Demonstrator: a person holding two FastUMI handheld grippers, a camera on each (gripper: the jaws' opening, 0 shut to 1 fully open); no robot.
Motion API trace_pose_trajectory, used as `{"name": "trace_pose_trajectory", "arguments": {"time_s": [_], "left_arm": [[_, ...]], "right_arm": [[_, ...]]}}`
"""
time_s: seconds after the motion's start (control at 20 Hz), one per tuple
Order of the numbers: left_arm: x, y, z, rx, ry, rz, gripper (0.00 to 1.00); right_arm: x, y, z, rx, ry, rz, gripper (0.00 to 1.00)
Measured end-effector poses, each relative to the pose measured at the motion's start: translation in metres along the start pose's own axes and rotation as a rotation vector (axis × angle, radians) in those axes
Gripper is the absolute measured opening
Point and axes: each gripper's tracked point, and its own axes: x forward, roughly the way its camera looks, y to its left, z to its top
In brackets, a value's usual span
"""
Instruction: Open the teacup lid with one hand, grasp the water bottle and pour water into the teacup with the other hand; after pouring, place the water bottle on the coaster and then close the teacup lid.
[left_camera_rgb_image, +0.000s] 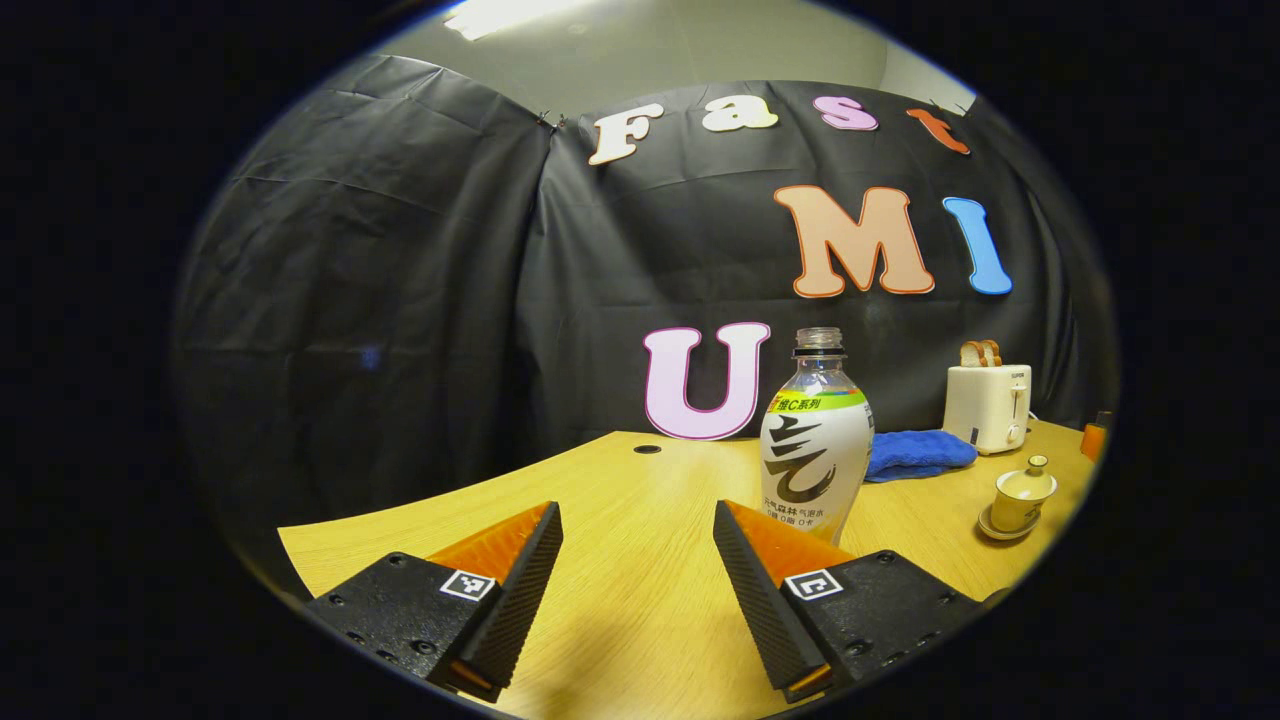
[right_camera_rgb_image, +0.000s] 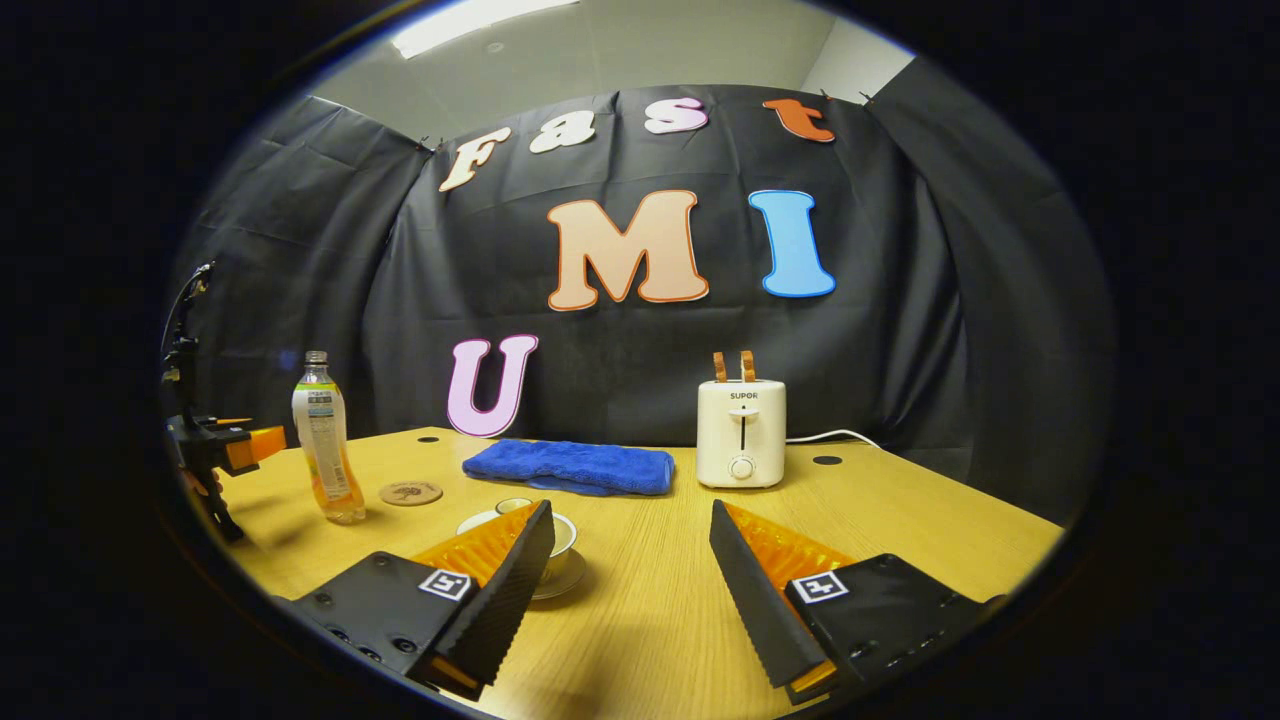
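Note:
In the left gripper view, the capless water bottle (left_camera_rgb_image: 815, 440) stands upright just beyond my right finger, slightly right of the gap. My left gripper (left_camera_rgb_image: 637, 510) is open and holds nothing. The lidded teacup (left_camera_rgb_image: 1020, 495) sits on its saucer at the far right. In the right gripper view, my right gripper (right_camera_rgb_image: 630, 510) is open and empty above the table. The teacup (right_camera_rgb_image: 562, 537) is close behind its left finger, partly hidden. The round coaster (right_camera_rgb_image: 410, 492) lies beside the bottle (right_camera_rgb_image: 325, 450), and the left gripper (right_camera_rgb_image: 225, 445) is at the far left edge.
A folded blue towel (right_camera_rgb_image: 570, 465) and a white toaster (right_camera_rgb_image: 741, 430) with bread in its slots stand at the back of the wooden table (right_camera_rgb_image: 900, 520). The toaster's cord trails right, near a cable hole (right_camera_rgb_image: 827, 460).

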Motion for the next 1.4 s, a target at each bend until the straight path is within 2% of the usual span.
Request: {"name": "trace_pose_trajectory", "arguments": {"time_s": [0.1,0.15,0.2,0.3,0.75,1.4], "left_arm": [[0.000,0.000,0.000,0.000,-0.001,-0.003,0.89],[0.000,0.000,0.000,0.000,-0.002,-0.003,0.89],[0.000,0.000,0.001,0.000,-0.002,-0.003,0.89],[0.000,-0.001,0.000,0.000,-0.002,-0.004,0.89],[0.000,0.000,-0.001,-0.002,0.001,-0.004,0.89],[0.000,-0.001,-0.001,-0.002,0.001,-0.003,0.89]], "right_arm": [[0.000,0.006,-0.001,0.001,0.003,0.032,0.94],[0.001,0.008,-0.001,0.001,0.005,0.043,0.99],[0.002,0.009,-0.002,0.002,0.005,0.050,0.94],[0.003,0.012,-0.002,0.003,0.006,0.064,0.99],[0.017,0.044,-0.004,0.008,0.014,0.186,0.99],[0.045,0.081,-0.010,0.008,0.041,0.283,0.99]]}}
